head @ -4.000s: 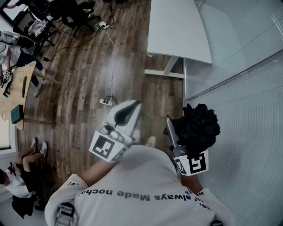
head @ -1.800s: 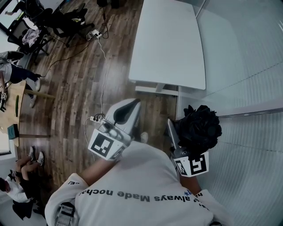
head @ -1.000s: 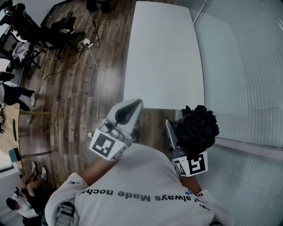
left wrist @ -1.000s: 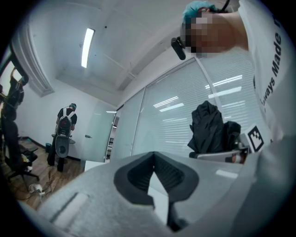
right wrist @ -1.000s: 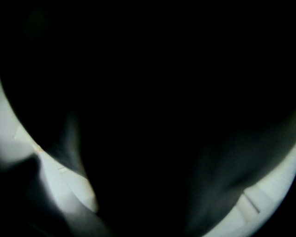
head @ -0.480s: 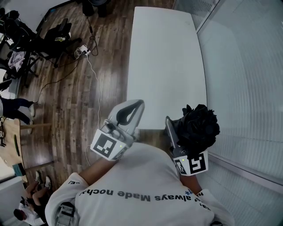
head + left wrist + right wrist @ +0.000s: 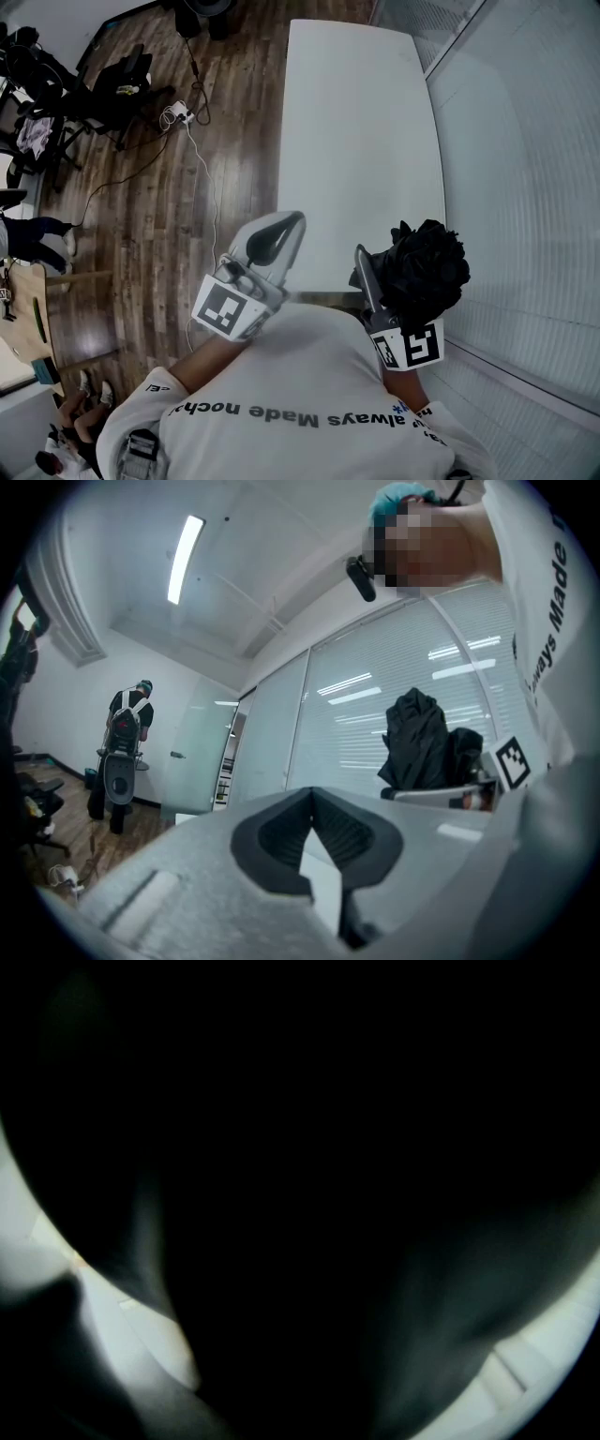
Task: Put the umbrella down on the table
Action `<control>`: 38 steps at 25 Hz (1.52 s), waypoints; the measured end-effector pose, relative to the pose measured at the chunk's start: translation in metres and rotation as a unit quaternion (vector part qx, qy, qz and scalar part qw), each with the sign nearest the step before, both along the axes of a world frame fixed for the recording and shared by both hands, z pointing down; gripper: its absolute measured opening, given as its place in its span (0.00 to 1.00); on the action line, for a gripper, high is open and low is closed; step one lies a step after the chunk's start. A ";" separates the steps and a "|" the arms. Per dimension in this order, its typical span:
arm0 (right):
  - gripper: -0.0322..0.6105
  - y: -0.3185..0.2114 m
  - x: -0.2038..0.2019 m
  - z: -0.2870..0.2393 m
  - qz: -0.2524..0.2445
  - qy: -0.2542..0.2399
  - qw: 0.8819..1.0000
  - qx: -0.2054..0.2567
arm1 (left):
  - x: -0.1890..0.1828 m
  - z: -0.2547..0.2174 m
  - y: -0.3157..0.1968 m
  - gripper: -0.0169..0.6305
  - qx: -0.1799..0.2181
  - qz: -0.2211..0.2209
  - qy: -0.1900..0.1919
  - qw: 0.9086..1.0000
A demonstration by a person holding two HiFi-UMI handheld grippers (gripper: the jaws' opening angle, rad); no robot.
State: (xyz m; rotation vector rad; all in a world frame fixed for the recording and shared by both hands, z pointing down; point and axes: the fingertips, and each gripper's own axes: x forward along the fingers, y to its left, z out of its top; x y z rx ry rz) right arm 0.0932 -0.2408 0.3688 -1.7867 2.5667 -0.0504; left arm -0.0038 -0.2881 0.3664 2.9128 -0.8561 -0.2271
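- The umbrella (image 7: 422, 267) is a folded black bundle in your right gripper (image 7: 380, 272), carried in the air at the near right corner of the table (image 7: 361, 141), not resting on it.
- That claw is clenched around the umbrella (its own view is nearly all dark fabric (image 7: 309, 1166)).
- Your left gripper (image 7: 277, 230) is at the table's near edge, jaws closed tip to tip on nothing.
- The white tabletop stretches away from you, a glass wall (image 7: 525, 169) along its right side and wood floor (image 7: 141, 206) on its left.
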 end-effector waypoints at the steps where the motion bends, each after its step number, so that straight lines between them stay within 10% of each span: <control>1: 0.42 0.000 0.000 0.001 0.001 0.001 1.000 0.001 | 0.000 0.001 -0.001 0.03 -0.001 0.001 -0.001 1.000; 27: 0.42 0.046 0.046 -0.024 0.002 0.034 0.999 0.012 | 0.045 -0.014 0.038 0.03 0.004 -0.003 -0.004 1.000; 38: 0.42 0.029 0.045 0.021 -0.007 0.040 0.998 -0.057 | 0.042 -0.021 0.045 0.03 0.014 -0.001 -0.004 1.000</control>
